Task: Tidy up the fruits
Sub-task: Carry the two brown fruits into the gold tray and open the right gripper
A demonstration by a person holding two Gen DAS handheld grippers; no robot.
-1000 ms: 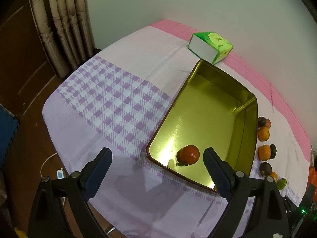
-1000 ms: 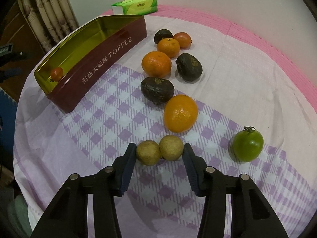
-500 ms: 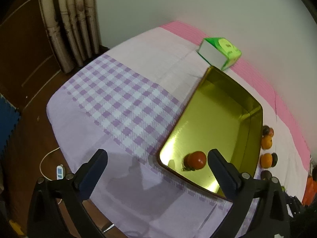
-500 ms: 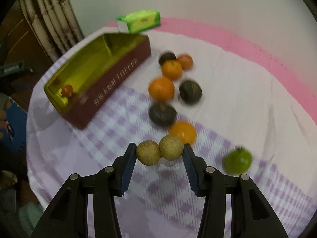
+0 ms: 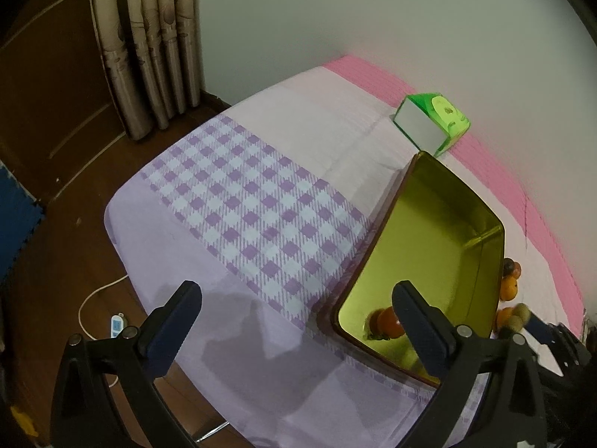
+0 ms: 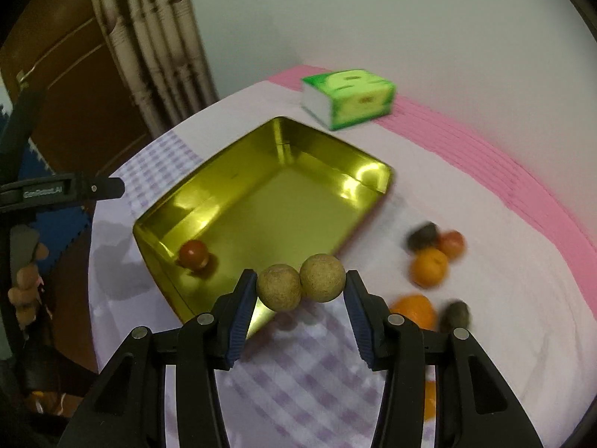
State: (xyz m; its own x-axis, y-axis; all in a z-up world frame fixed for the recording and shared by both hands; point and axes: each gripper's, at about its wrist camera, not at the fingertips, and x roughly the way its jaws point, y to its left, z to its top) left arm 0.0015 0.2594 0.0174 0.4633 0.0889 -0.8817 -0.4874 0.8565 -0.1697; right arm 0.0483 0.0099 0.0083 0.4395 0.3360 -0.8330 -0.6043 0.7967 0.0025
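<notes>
In the left wrist view the right finger of the left gripper (image 5: pixel 296 317) covers part of the small red tomato (image 5: pixel 388 323) lying in the near corner of the gold-lined rectangular metal tin (image 5: pixel 447 231), and the tin's far wall hides most of the loose fruit beyond it, so only slivers of orange fruit (image 5: pixel 508 287) show at the rim. The right wrist view shows that group in the open but motion-blurred: two oranges, a reddish fruit and two dark fruits on the cloth right of the tin, with outlines too soft to identify further. The right gripper (image 6: pixel 301 284) is closed on two round tan-brown fruits (image 6: pixel 321 278) pressed side by side between its blue pads, held above the tin's near edge; the left view catches only their blurred edge at its right margin. The left gripper's jaws stand wide apart with nothing between them, over the lilac checked tablecloth (image 5: pixel 253 216). The green tissue pack (image 6: pixel 349 99) behind the tin carries printing too blurred to read. A black bar at the left edge of the right view bears pale lettering that is not legible.
</notes>
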